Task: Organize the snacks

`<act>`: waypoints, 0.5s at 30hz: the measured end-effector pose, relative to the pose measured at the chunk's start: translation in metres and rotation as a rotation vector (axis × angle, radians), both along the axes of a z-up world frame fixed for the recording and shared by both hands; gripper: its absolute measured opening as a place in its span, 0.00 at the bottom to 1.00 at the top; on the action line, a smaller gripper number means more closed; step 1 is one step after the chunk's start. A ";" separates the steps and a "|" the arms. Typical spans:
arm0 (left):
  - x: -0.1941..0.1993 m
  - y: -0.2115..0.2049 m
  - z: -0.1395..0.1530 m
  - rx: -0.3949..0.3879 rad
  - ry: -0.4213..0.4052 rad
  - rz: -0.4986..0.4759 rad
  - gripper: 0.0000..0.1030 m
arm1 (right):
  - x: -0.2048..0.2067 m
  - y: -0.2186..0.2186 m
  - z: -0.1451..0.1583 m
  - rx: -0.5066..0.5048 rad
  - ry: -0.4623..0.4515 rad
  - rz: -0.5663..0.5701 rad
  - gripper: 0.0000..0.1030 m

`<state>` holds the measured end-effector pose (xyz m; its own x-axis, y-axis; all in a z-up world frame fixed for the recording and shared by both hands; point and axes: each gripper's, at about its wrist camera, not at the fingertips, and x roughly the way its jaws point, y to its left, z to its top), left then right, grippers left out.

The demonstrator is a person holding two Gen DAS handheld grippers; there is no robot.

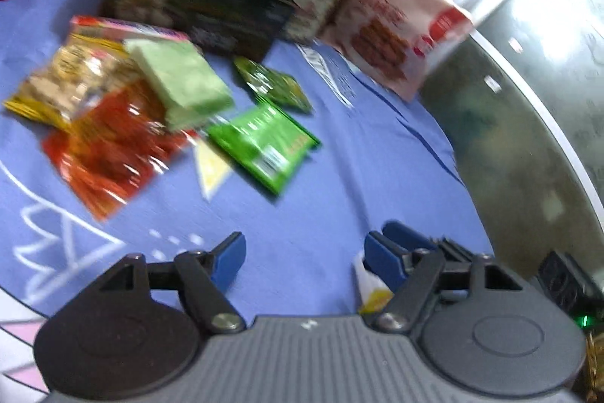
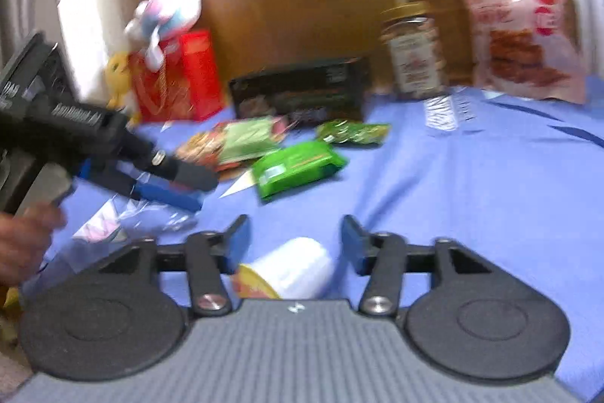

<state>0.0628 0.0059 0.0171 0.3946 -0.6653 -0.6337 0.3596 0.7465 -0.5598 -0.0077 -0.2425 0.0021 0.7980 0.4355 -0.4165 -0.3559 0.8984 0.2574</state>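
Both wrist cameras look forward and down along their fingers, low over the blue cloth [image 1: 339, 146], sharing the green packet [image 1: 260, 146], dark box [image 2: 298, 97] and jar [image 2: 413, 51].

Bright, motion-blurred fisheye views; glare whitens the upper right.

Open blue cloth [image 2: 472, 195] right of the green packet [image 2: 298, 165], snack pile [image 1: 120, 93] crowding left, box [image 2: 300, 93], jar [image 2: 413, 51] and pink bag [image 2: 524, 29] walling the back

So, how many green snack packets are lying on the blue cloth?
3. A pale green packet rests on the pile of snacks, a dark green packet lies before the black box, and a bright green packet lies nearest. The pile may hide more.
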 end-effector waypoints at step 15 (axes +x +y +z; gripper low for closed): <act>-0.016 -0.054 0.001 0.063 -0.020 -0.182 0.66 | -0.026 -0.008 -0.005 -0.031 0.055 0.116 0.56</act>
